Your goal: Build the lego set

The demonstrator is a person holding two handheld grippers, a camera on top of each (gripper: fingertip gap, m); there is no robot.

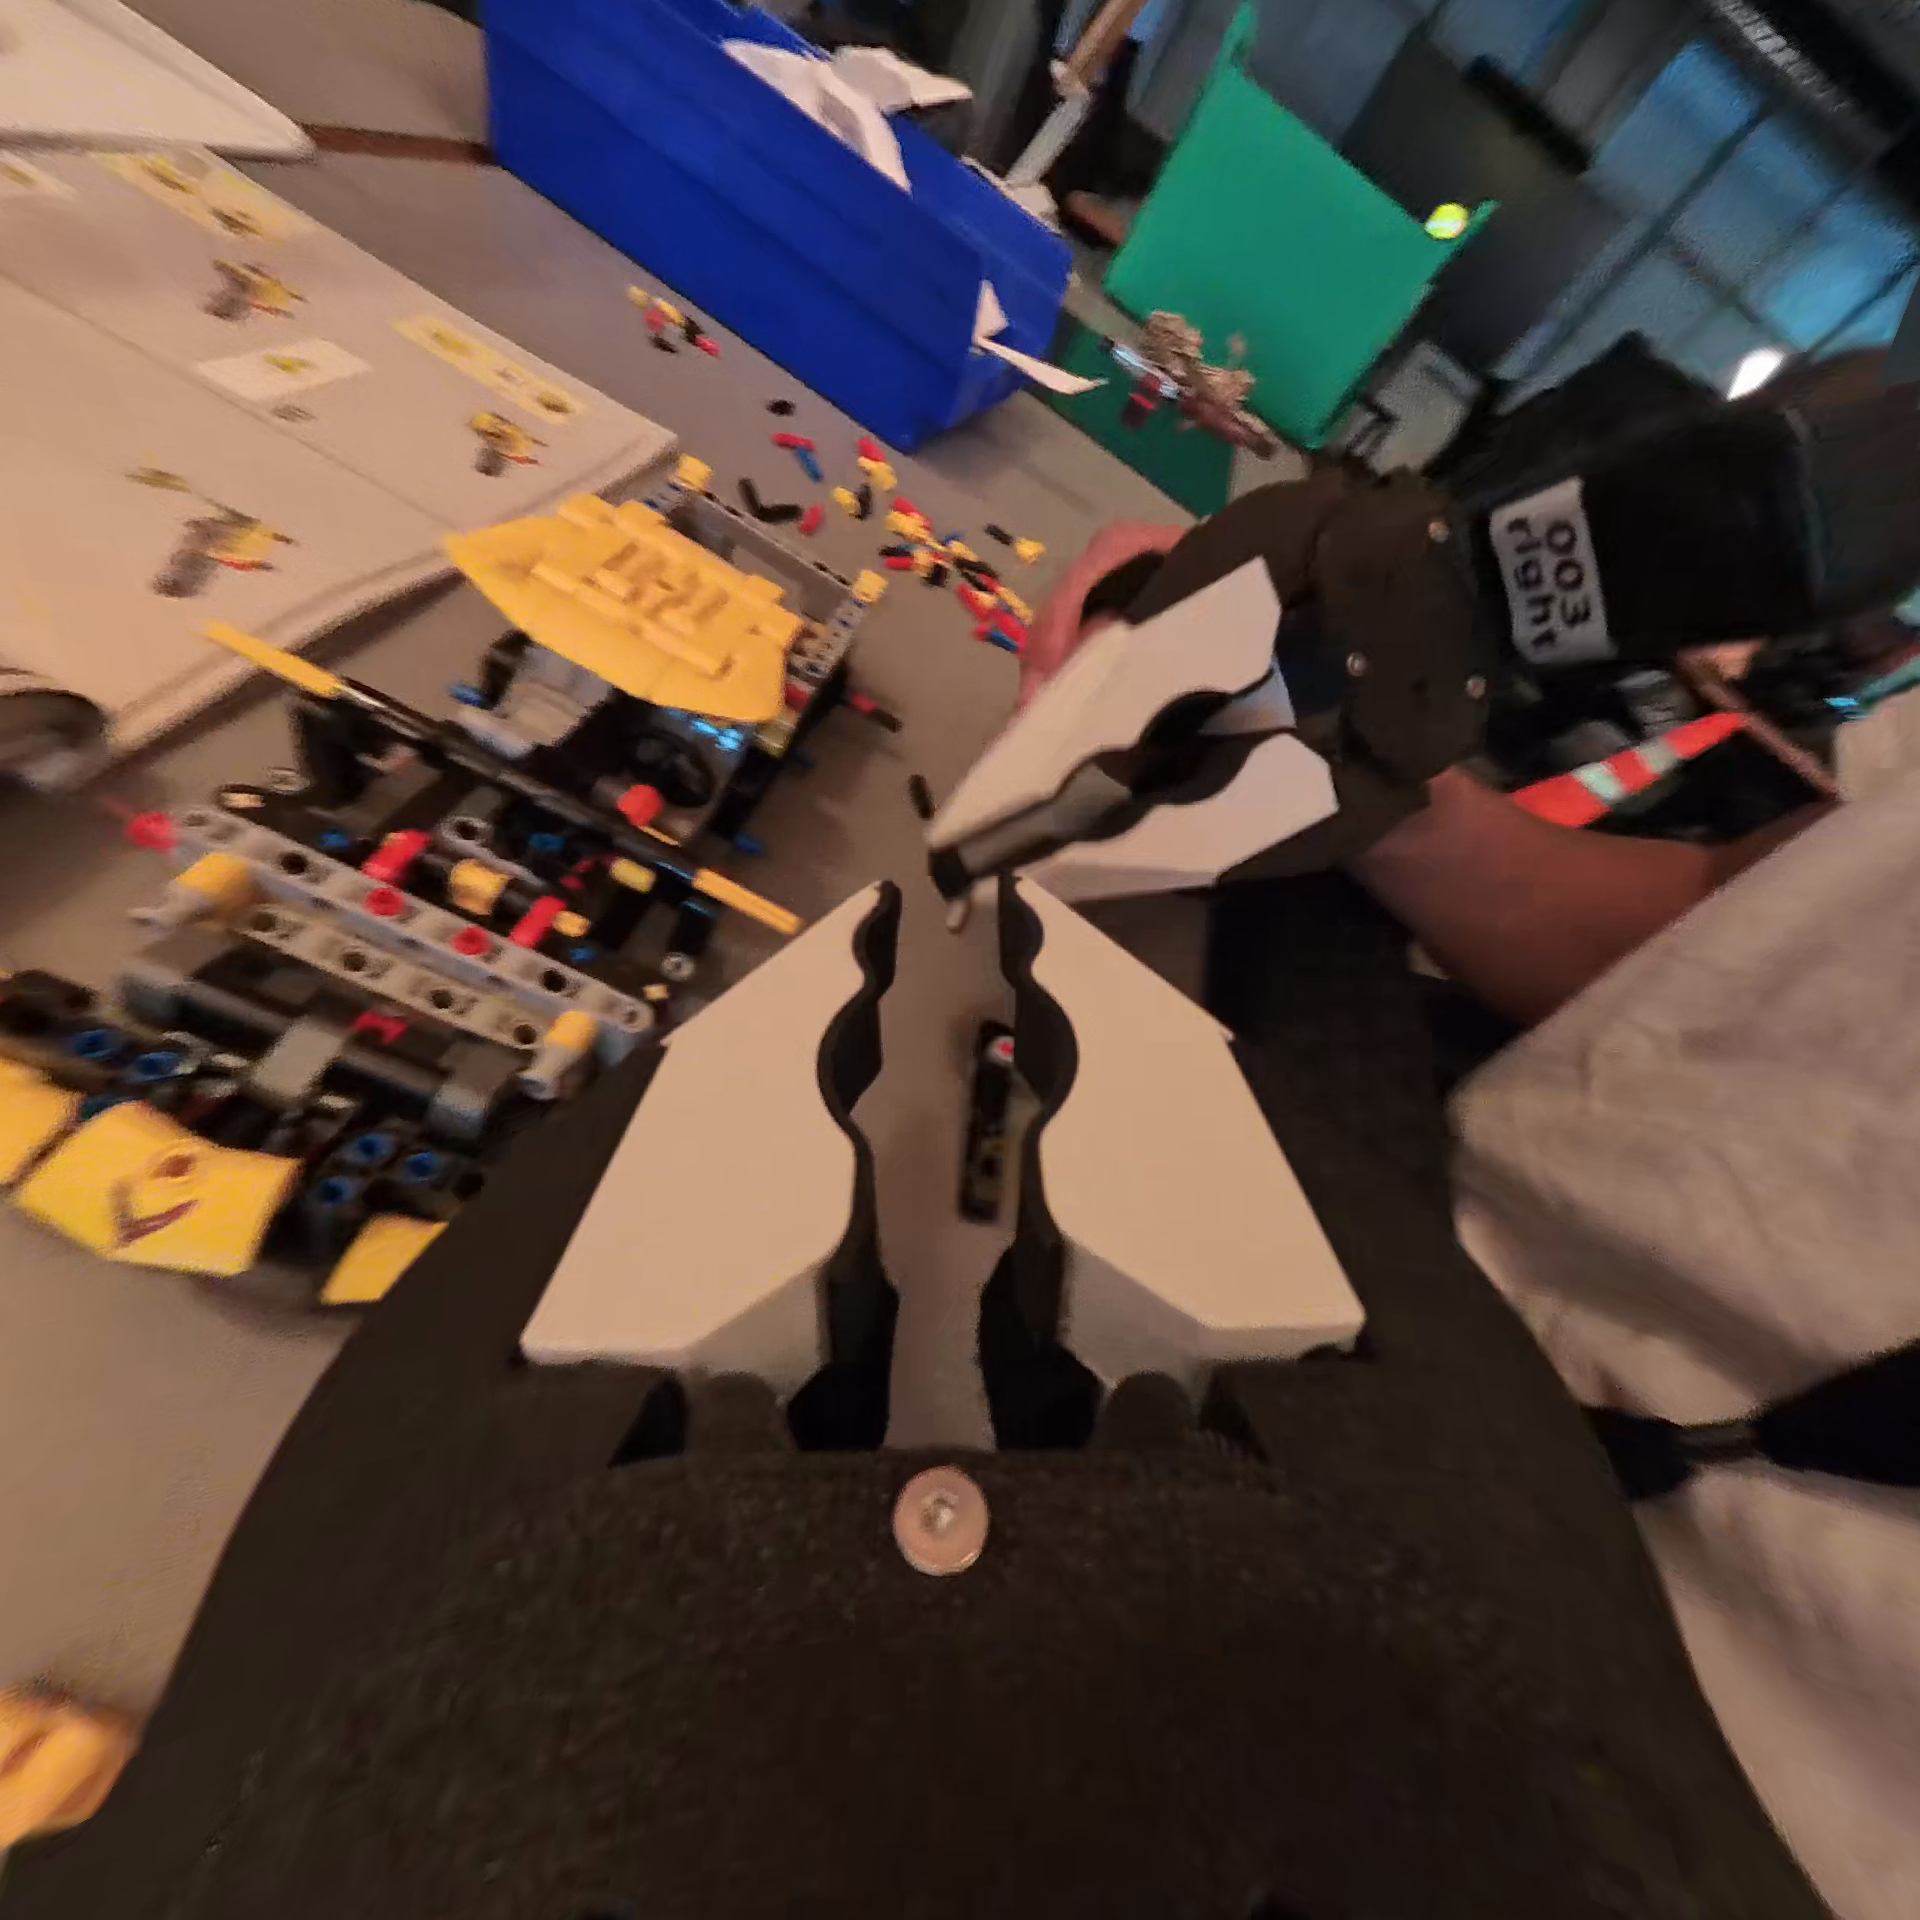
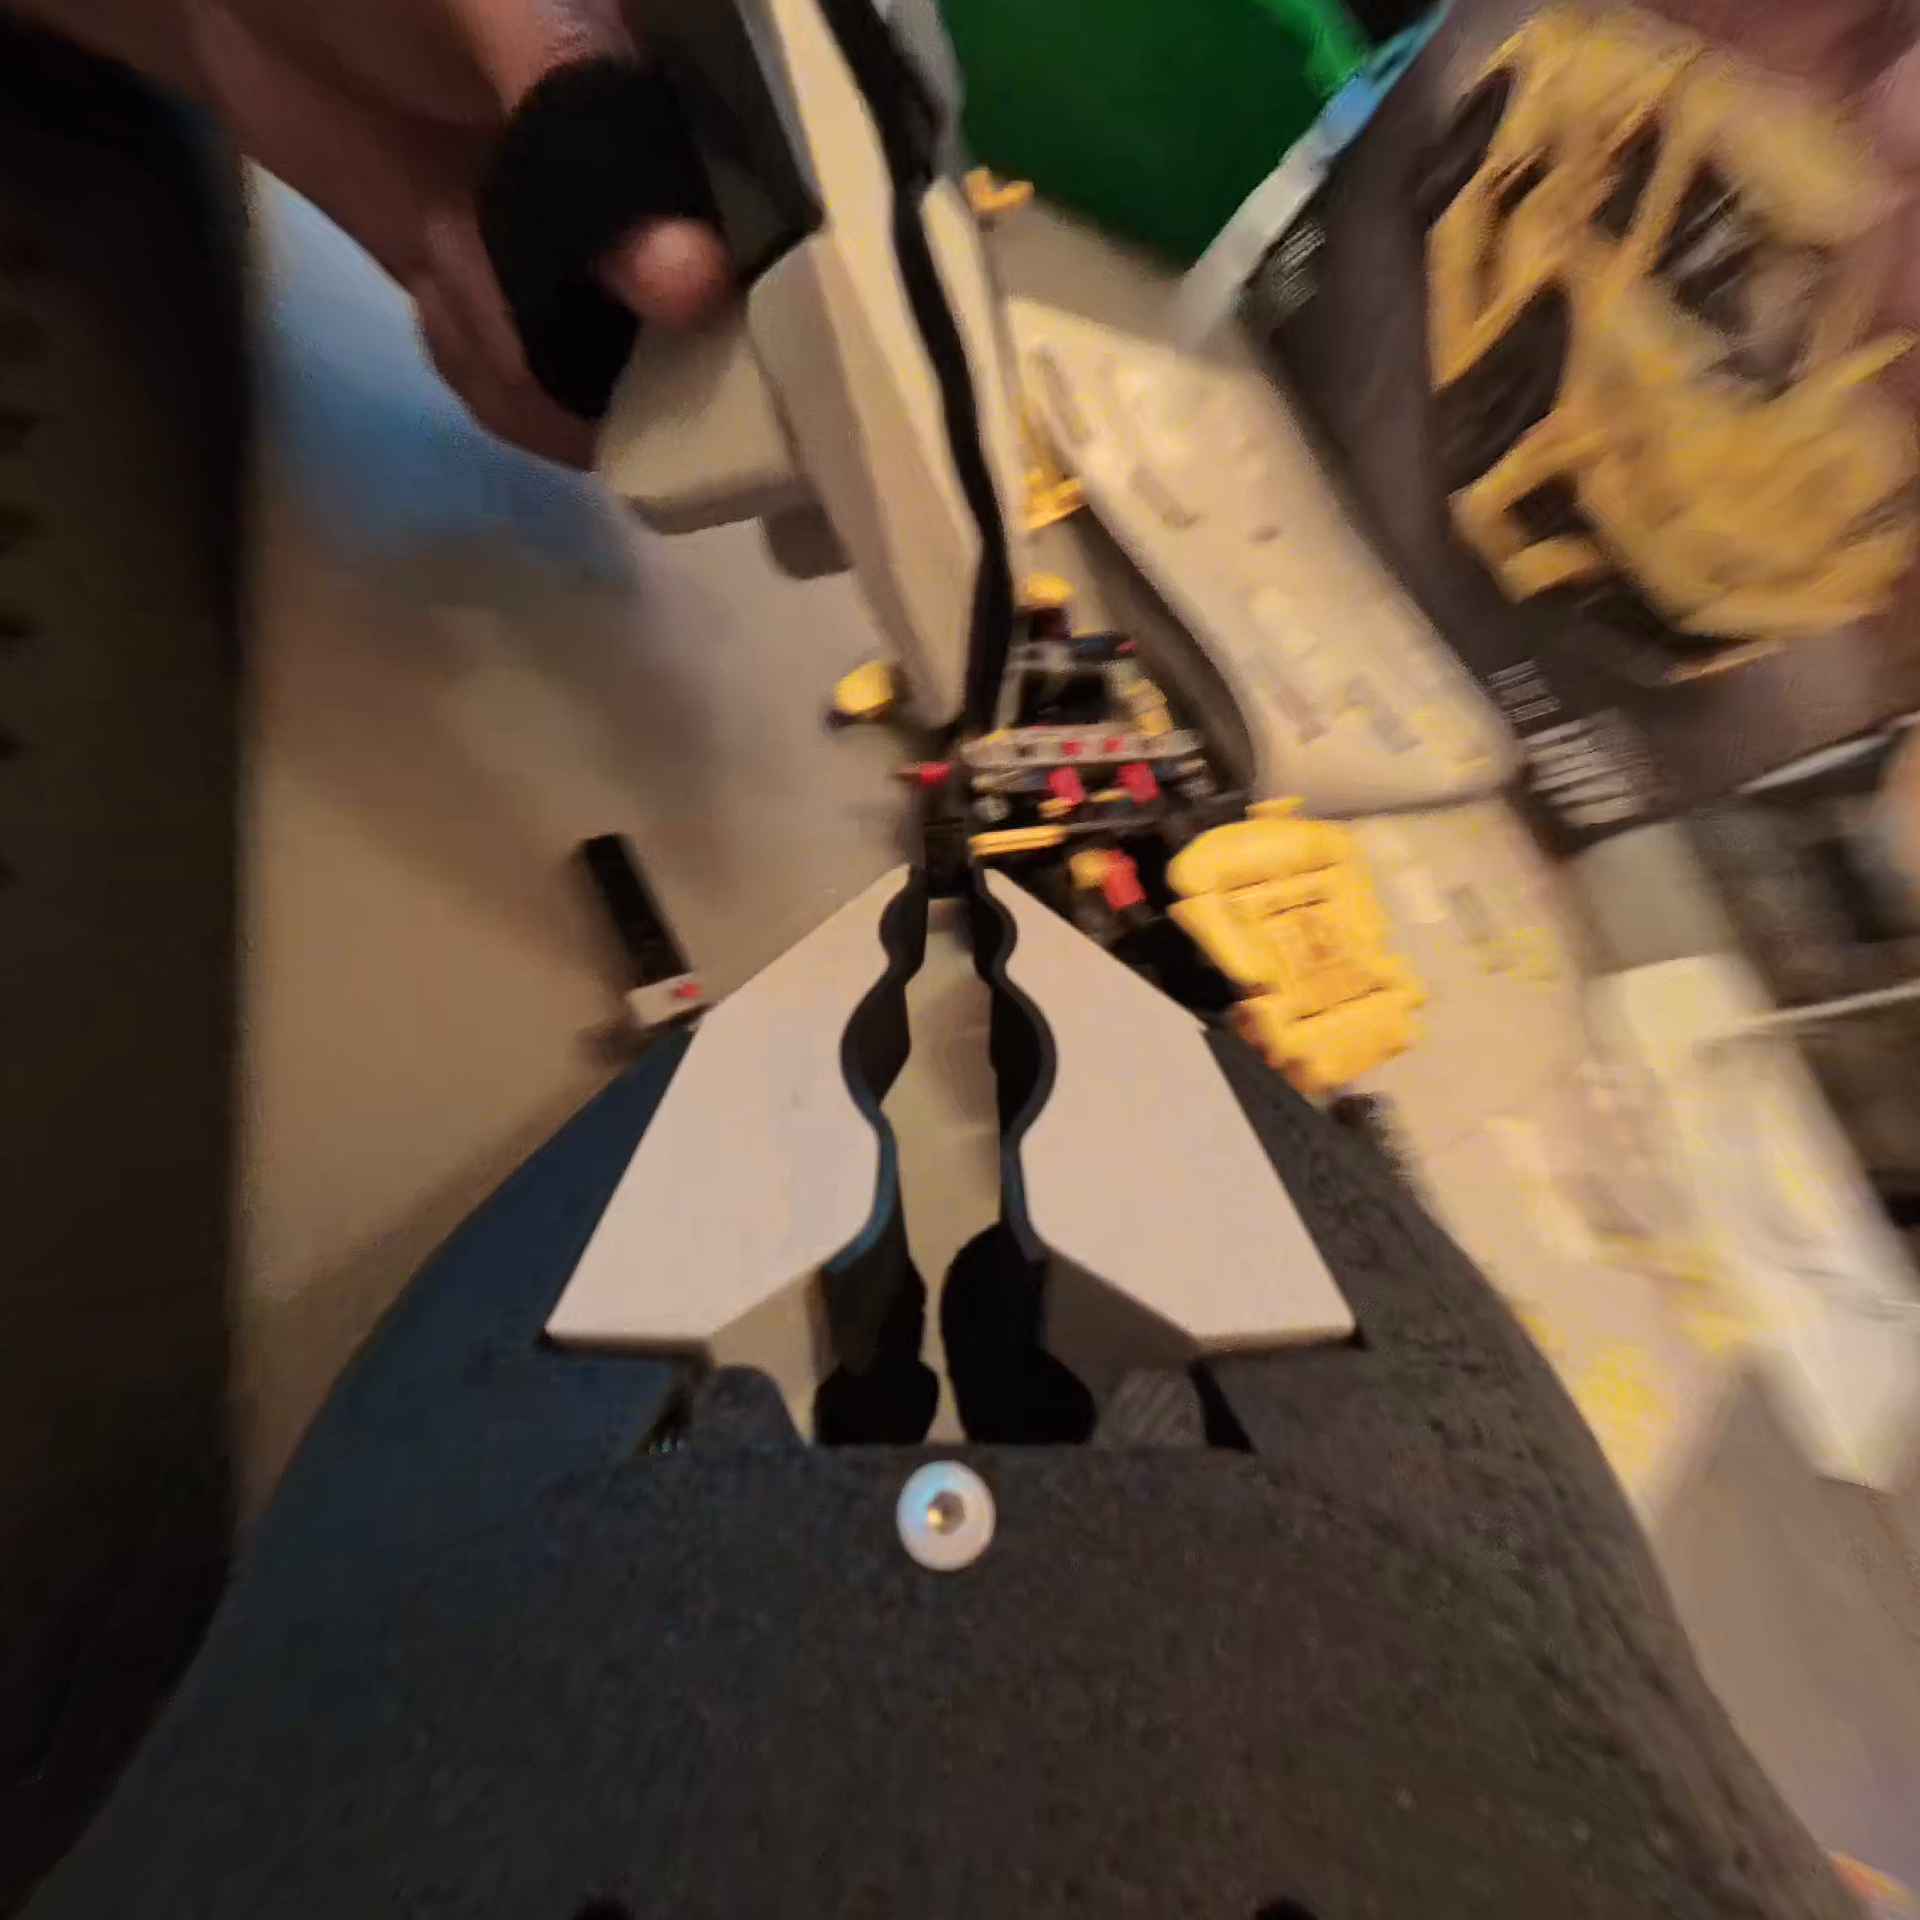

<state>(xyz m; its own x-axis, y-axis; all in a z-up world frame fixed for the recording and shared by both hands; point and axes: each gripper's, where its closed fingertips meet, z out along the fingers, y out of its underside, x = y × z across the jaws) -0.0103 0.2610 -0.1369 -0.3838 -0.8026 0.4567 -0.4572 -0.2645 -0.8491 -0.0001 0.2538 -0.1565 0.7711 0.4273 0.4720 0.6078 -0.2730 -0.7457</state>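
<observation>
The part-built lego vehicle (image 1: 416,935), black and grey with red pins and a yellow panel (image 1: 634,613), sits on the grey table left of both grippers. It also shows in the right wrist view (image 2: 1060,790), blurred. My left gripper (image 1: 951,888) is a little open and empty, low over the table. My right gripper (image 1: 951,868) comes in from the right, and its tips meet the left's tips. In its own view the right gripper (image 2: 948,878) is nearly shut on a small black piece (image 2: 945,857). A black beam (image 1: 987,1132) with a white and red end lies under the left fingers.
An open instruction booklet (image 1: 260,416) lies at the far left. A blue bin (image 1: 769,208) stands at the back, with loose small pieces (image 1: 935,540) in front of it. A green board (image 1: 1278,260) stands behind. The set's box (image 2: 1662,364) is at the right. A person's arm (image 1: 1538,914) is close. Left and right tips are no more than a few centimetres apart.
</observation>
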